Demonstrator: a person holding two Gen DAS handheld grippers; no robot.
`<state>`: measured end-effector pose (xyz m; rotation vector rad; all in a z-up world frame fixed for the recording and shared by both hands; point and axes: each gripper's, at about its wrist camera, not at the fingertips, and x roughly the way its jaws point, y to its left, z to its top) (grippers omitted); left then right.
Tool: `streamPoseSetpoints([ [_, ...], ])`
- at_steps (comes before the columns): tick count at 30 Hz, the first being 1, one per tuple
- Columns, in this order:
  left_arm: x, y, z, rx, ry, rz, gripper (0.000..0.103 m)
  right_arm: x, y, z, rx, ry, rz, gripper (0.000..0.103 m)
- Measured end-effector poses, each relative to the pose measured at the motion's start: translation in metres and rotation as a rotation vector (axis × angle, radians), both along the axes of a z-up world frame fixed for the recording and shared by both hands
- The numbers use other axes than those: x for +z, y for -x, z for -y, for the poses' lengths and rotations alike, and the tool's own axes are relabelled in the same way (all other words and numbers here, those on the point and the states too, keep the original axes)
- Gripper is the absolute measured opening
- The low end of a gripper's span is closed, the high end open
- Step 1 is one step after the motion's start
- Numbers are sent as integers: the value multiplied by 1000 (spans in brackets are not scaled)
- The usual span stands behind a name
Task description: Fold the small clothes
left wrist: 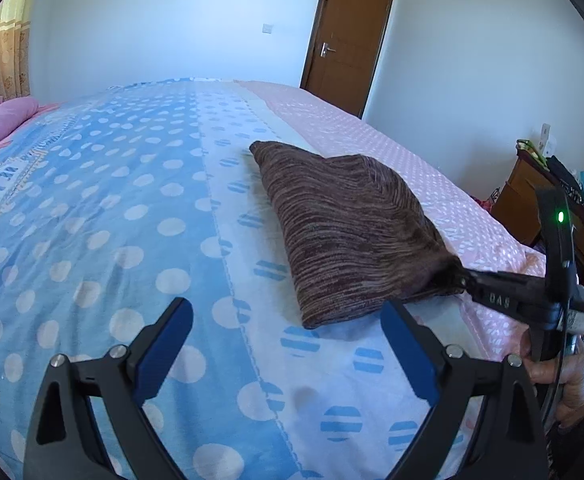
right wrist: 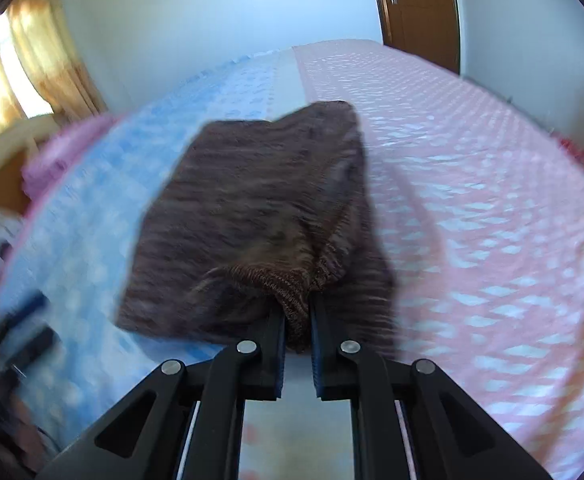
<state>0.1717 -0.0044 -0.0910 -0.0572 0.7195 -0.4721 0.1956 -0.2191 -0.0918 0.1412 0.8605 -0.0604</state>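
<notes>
**Brown knit garment pinched at one corner, other gripper free**

The brown striped knit garment lies folded on the bed sheet, centre-right of the left wrist view, across the blue-white and pink bands. The right gripper has its fingers narrowed onto a bunched ribbed hem, lifting that corner. The left gripper hangs just beside the near edge, fingers spread wide and holding nothing. The knit looks soft, light and limp, likely to sag and stretch; a doubled edge or corner seems the safest hold.
</notes>
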Motion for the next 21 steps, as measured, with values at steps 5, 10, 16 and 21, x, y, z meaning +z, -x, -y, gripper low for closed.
streamPoseSetpoints([
  [5,3,-13,-5,15,9,-3,97,-9,20,25,-3,89,-86,10],
  [10,8,-30,9,22,-41,-6,97,19,32,32,-60,99,-8,10],
  [16,11,-48,37,49,-141,7,97,45,-7,-14,62,82,133,10],
  [21,5,-59,47,61,-170,-11,97,7,-41,-14,55,46,39,10],
])
